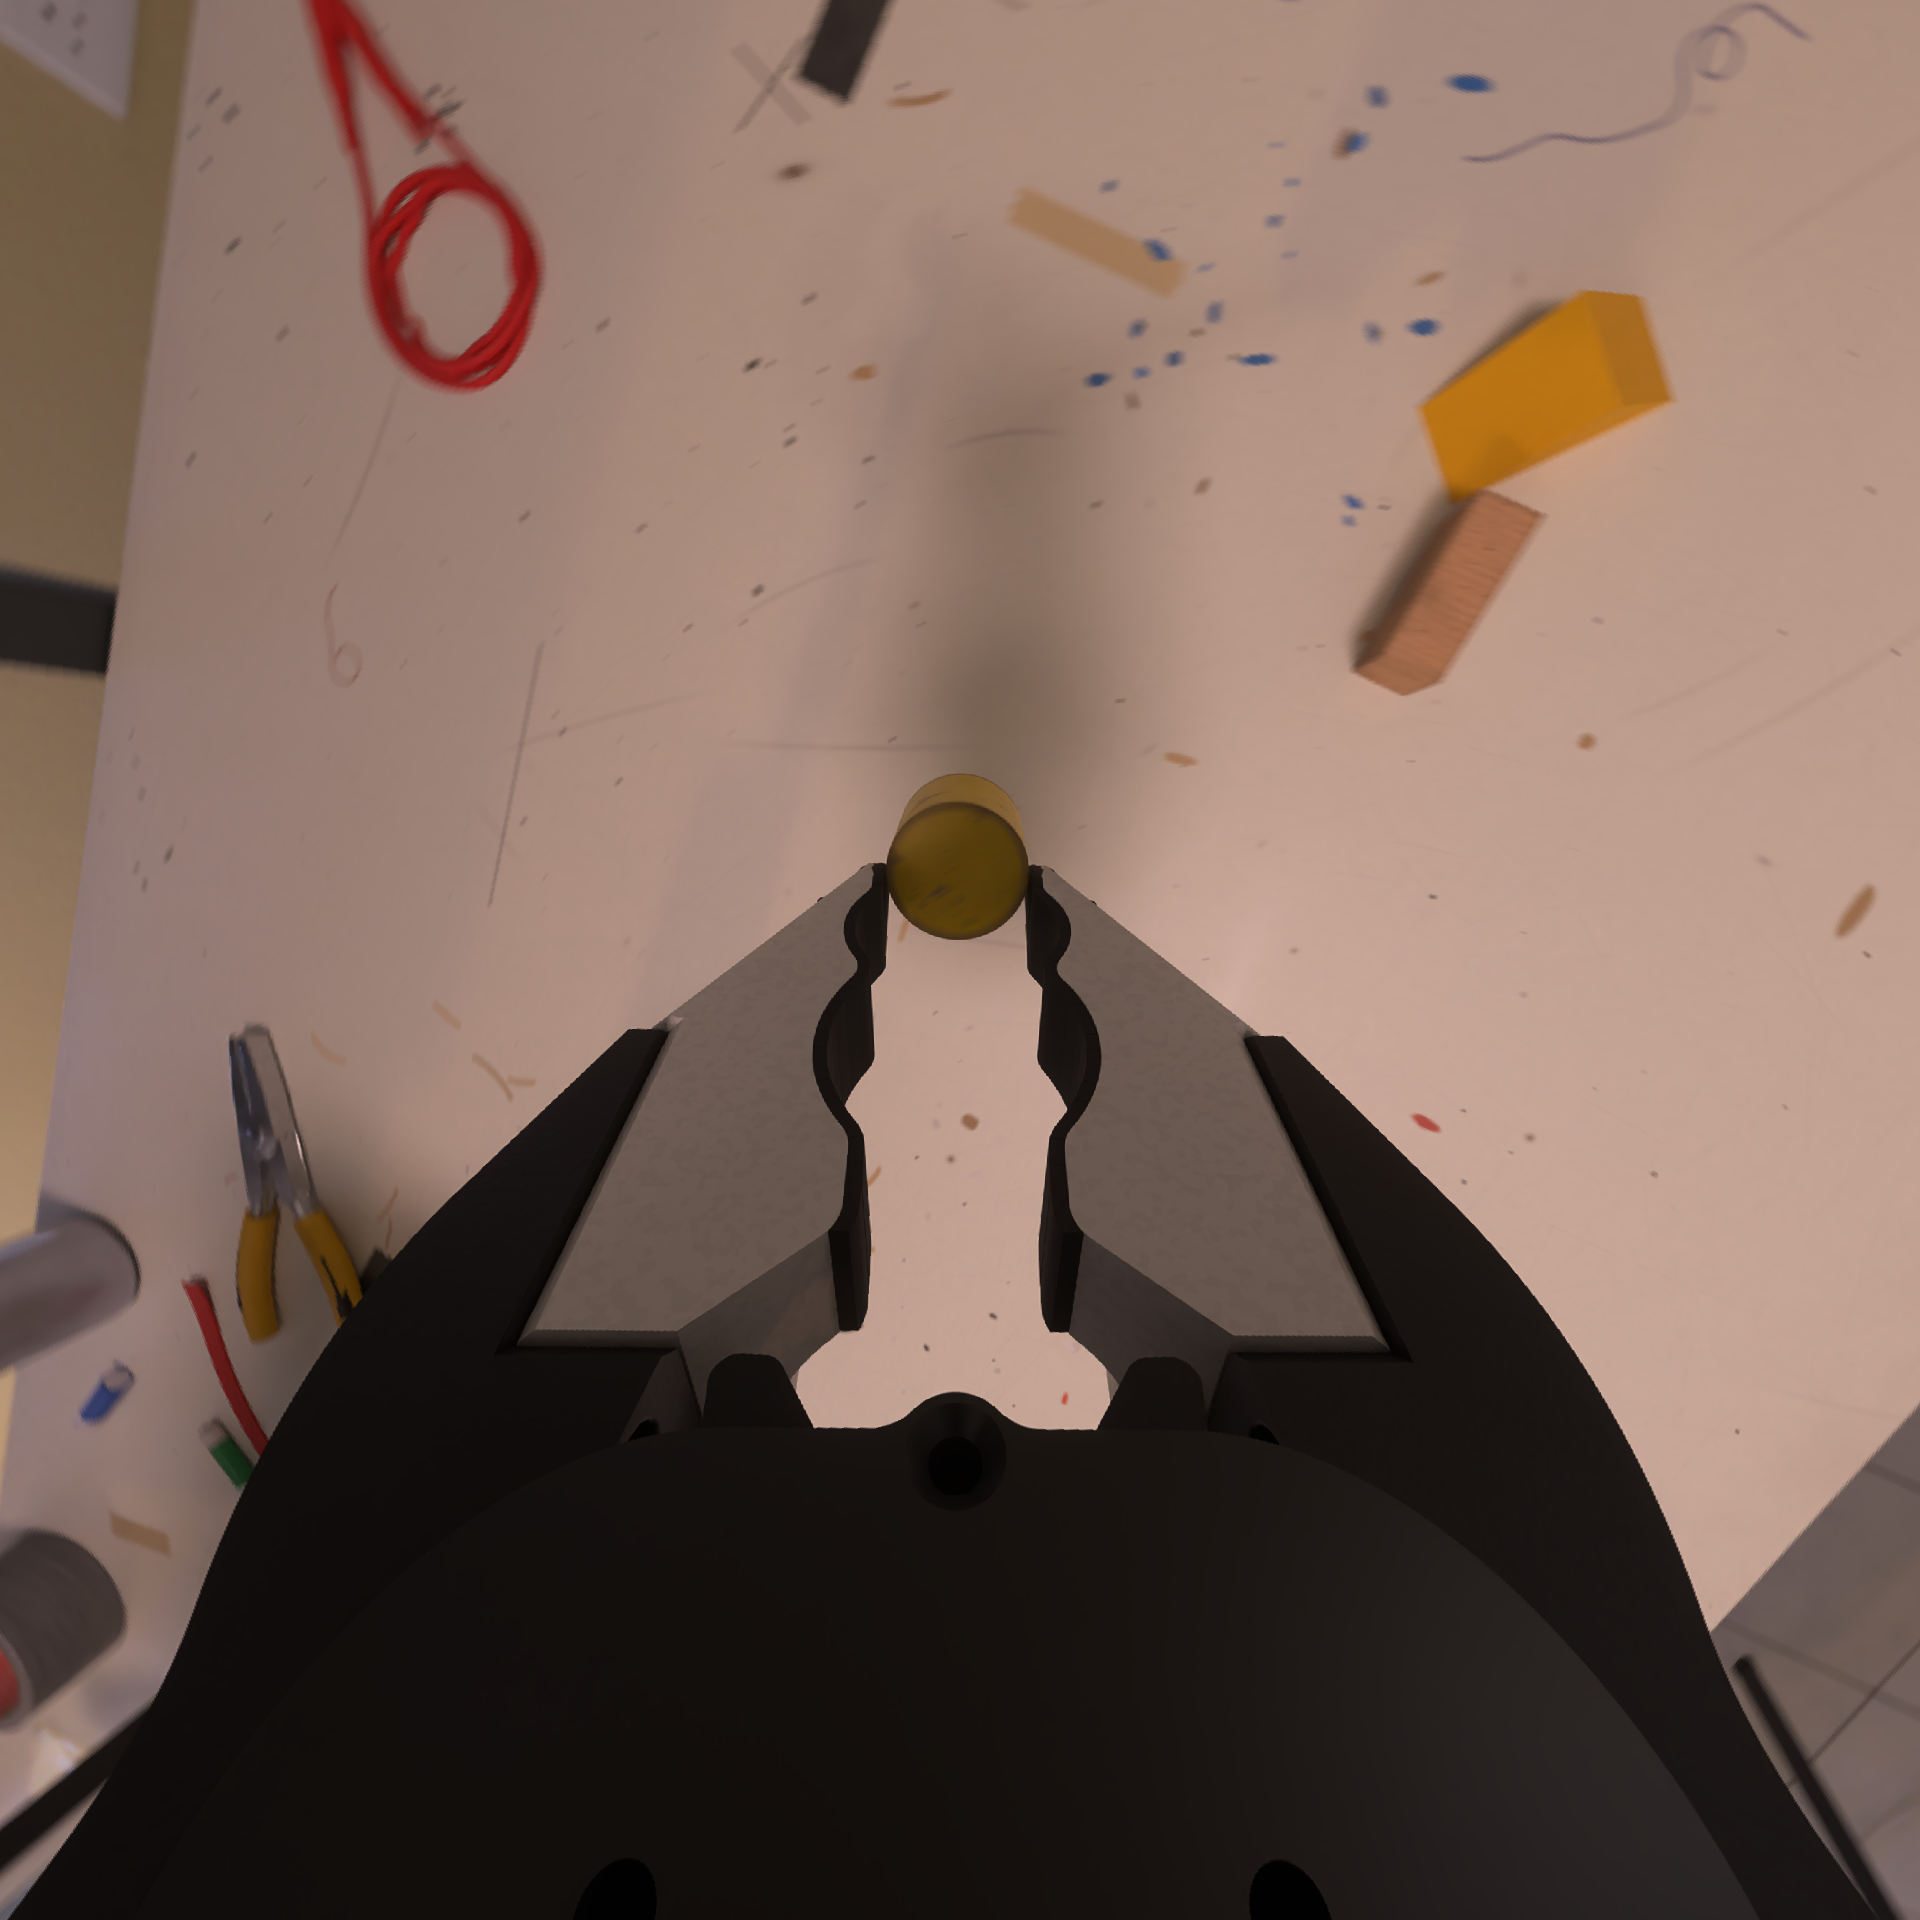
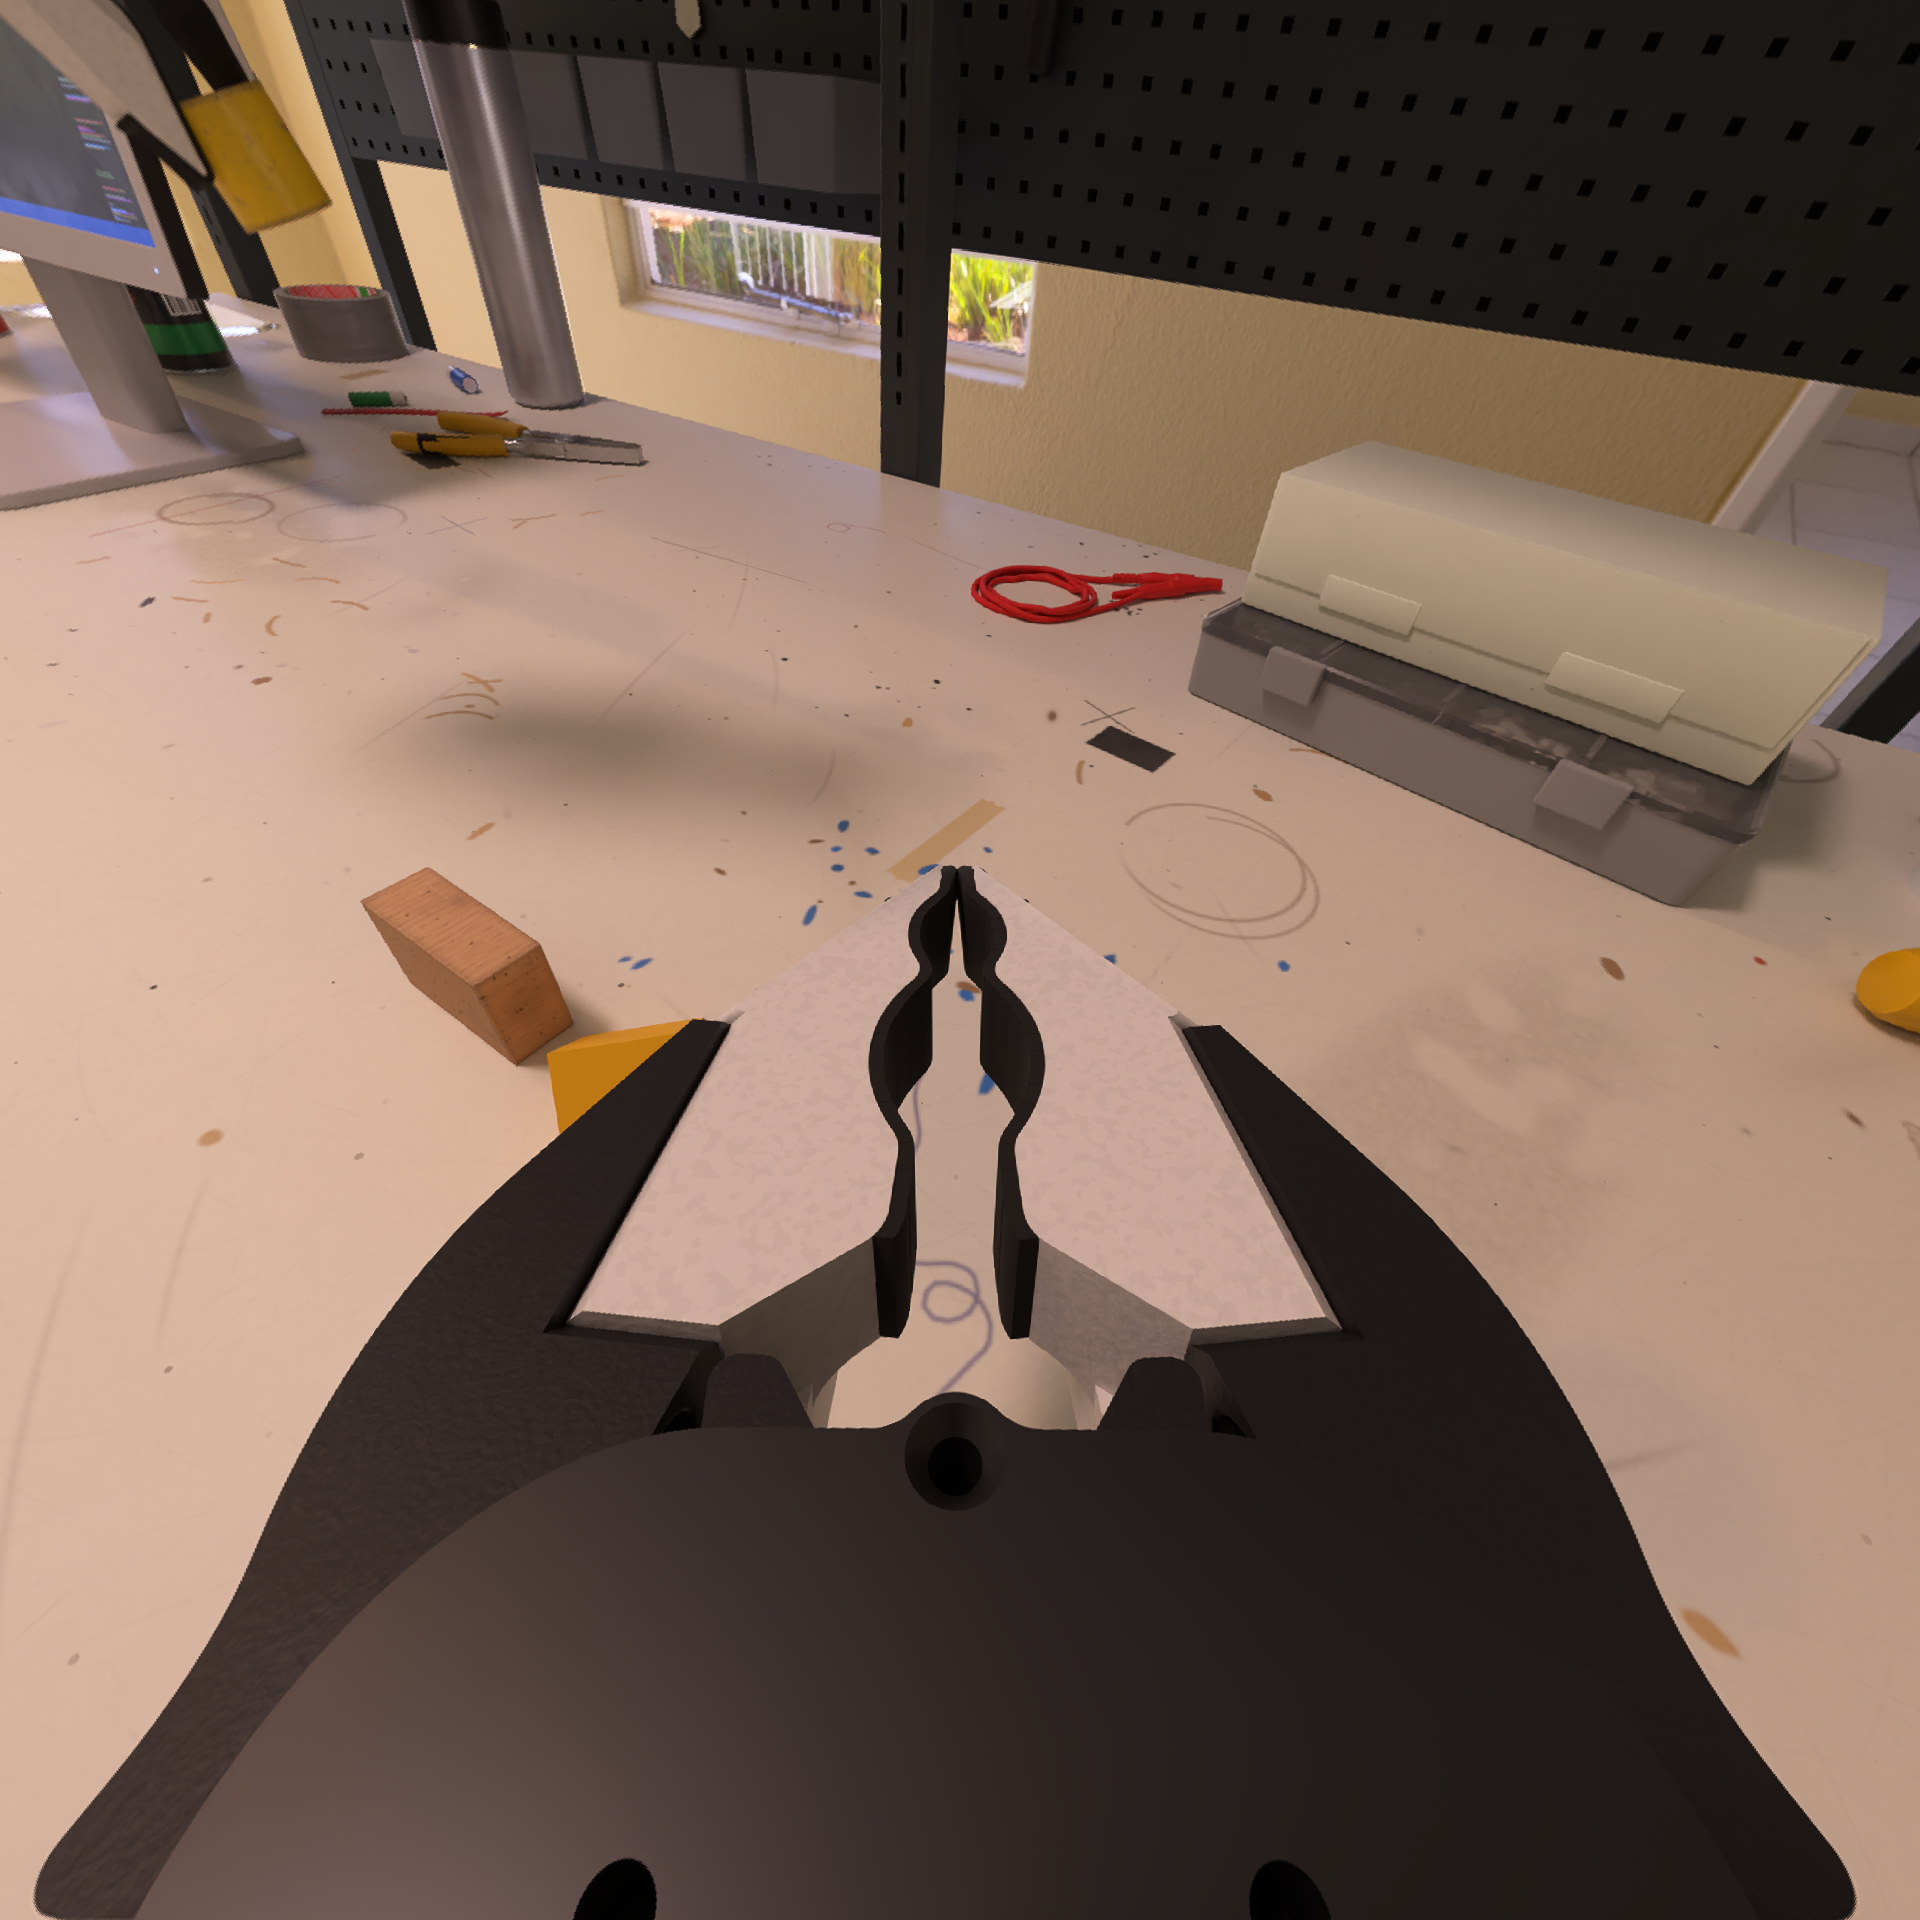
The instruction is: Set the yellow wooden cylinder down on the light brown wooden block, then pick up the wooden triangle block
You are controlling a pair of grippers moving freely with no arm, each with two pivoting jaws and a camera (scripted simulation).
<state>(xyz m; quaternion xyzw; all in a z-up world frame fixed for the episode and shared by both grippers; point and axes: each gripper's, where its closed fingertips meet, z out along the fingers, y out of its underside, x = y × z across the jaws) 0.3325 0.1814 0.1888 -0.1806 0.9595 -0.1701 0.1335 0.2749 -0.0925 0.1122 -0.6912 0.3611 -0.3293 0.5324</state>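
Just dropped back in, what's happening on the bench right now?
The left gripper holds the yellow wooden cylinder between its fingertips, up above the table. The light brown wooden block lies off to its right with nothing on it, the yellow wooden triangle block right beside it. The right gripper is shut and empty, low over the table near those two blocks. So the cylinder is not yet set down.

yellow wooden cylinder (image 1: 958,871): matt, faintly scuffed | light brown wooden block (image 2: 470,962): visible grain, unvarnished | left gripper (image 1: 957,891): matt black shell, speckled grey finger faces | off-white tabletop (image 1: 727,644): scratched, paint-flecked
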